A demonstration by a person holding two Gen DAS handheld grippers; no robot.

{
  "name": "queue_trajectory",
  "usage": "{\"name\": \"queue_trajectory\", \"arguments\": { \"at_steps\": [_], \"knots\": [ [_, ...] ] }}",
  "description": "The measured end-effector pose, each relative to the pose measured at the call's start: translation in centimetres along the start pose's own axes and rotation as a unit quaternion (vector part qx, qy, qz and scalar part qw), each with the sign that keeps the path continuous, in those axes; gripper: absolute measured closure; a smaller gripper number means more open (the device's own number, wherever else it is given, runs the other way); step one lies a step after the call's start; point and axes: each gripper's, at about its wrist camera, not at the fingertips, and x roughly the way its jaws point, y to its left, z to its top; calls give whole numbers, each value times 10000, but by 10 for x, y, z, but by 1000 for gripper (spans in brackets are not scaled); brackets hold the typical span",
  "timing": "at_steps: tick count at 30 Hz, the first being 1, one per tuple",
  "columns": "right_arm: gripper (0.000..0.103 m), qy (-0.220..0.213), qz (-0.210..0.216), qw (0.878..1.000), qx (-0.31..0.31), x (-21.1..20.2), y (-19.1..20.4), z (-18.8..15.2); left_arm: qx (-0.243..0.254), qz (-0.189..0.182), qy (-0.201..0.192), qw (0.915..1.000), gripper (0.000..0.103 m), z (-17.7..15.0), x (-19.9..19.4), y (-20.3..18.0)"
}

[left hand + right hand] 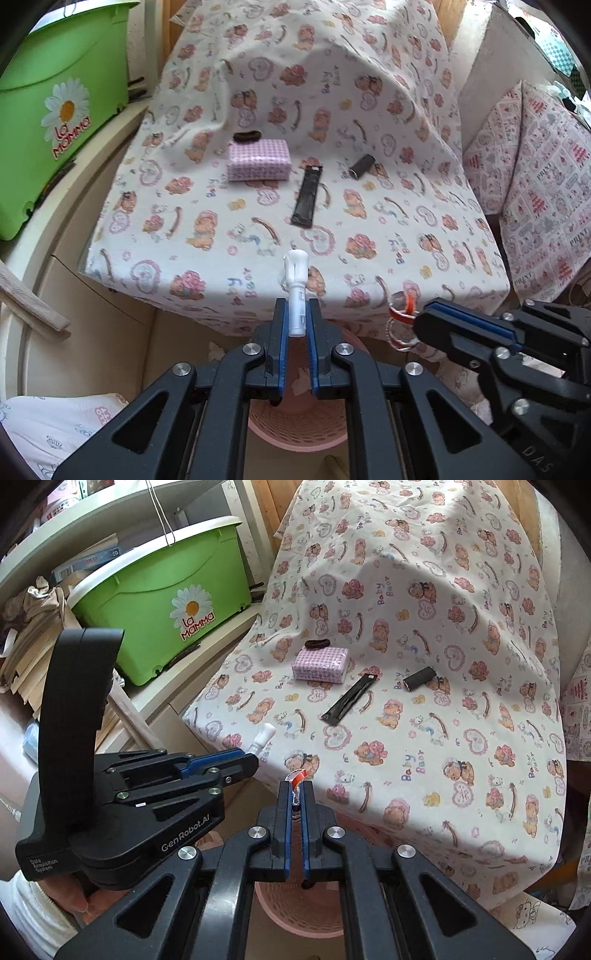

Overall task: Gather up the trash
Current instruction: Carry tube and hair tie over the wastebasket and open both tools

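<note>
My left gripper (296, 302) is shut on a small white plastic tube (295, 280) that sticks out past its fingertips. Beside it, my right gripper (295, 784) is shut on a crumpled red-and-clear wrapper (297, 775). Both hang just off the front edge of the cloth-covered table, above a pink mesh basket (295, 432) on the floor. In the right wrist view the left gripper (253, 762) shows at the left with the tube (265, 736). In the left wrist view the right gripper (421, 315) enters from the right with the wrapper (400, 314).
On the bear-print cloth (207, 206) lie a pink checked packet (258, 160), a flat black wrapper strip (307, 195), a short black cylinder (362, 166) and a dark brown item (246, 136) behind the packet. A green bin (55, 110) stands on a shelf at the left.
</note>
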Motion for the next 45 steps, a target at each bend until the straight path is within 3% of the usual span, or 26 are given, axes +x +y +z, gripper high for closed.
{"name": "queue_trajectory", "arguments": {
  "at_steps": [2, 5, 9, 13, 18, 20, 24, 31, 41, 45],
  "knots": [
    [98, 124, -102, 9998, -90, 8, 1, -8, 27, -91, 180, 9998, 95, -4, 5, -5],
    [98, 399, -108, 9991, 47, 24, -6, -22, -84, 144, 279, 9995, 95, -11, 13, -7],
    [98, 743, -175, 9967, 275, 41, -17, -37, -223, -142, 738, 9969, 95, -21, 32, -9],
    [98, 975, -335, 9946, 147, 54, -18, -47, -152, -141, 1036, 9944, 95, -29, 50, -15],
    [98, 1219, -1049, 9870, 15, 79, -22, -60, -110, -37, 1295, 9915, 95, -40, 79, -15],
    [98, 1390, -1034, 9849, 66, 89, -25, -67, -84, 56, 1357, 9907, 95, -44, 92, -14],
    [98, 1671, -1168, 9790, -57, 108, -25, -81, -157, 20, 1619, 9867, 95, -54, 114, -11],
    [98, 2095, -1319, 9685, 257, 139, -42, -98, -211, 76, 2153, 9763, 95, -72, 145, -9],
    [98, 2160, -1668, 9612, 390, 168, -55, -122, 12, 254, 2217, 9748, 95, -89, 176, -10],
    [98, 2498, -1680, 9517, 596, 187, -58, -135, -273, 98, 2463, 9688, 95, -97, 188, 2]
  ]
}}
